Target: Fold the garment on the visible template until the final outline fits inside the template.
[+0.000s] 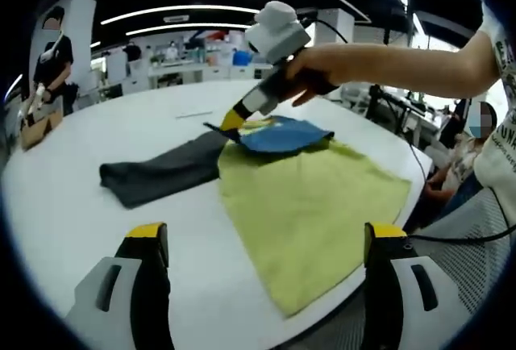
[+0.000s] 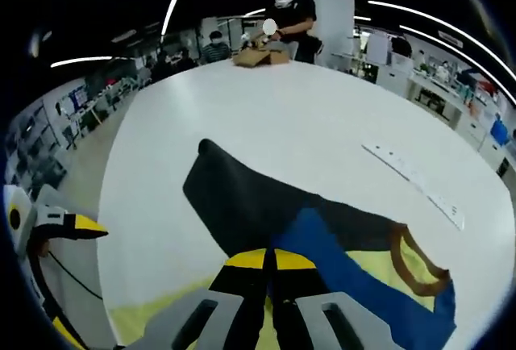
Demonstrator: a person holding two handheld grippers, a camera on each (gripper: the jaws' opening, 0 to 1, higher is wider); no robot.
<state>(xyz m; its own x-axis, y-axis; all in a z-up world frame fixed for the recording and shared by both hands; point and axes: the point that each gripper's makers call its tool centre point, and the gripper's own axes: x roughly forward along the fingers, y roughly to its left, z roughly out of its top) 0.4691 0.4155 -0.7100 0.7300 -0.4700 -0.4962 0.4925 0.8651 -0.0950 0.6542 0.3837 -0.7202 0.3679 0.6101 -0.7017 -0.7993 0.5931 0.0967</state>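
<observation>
While the left hand-held gripper (image 1: 266,273) gapes, the right (image 2: 270,260) pinches the garment (image 1: 278,135).

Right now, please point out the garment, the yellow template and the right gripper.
garment (image 1: 165,171): left gripper view, dark grey part.
yellow template (image 1: 314,213): left gripper view, middle.
right gripper (image 1: 231,118): left gripper view, yellow tips.

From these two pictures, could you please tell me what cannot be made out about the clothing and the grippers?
- Right gripper, right gripper view: jaws together over the blue cloth; whether they pinch it is hidden by the jaws themselves.
- Dark garment, left gripper view: its far end runs under the blue cloth and yellow-green cloth.
- Yellow-green cloth, right gripper view: cut off by the bottom edge.
- White strip on the table: markings too small to read.
</observation>
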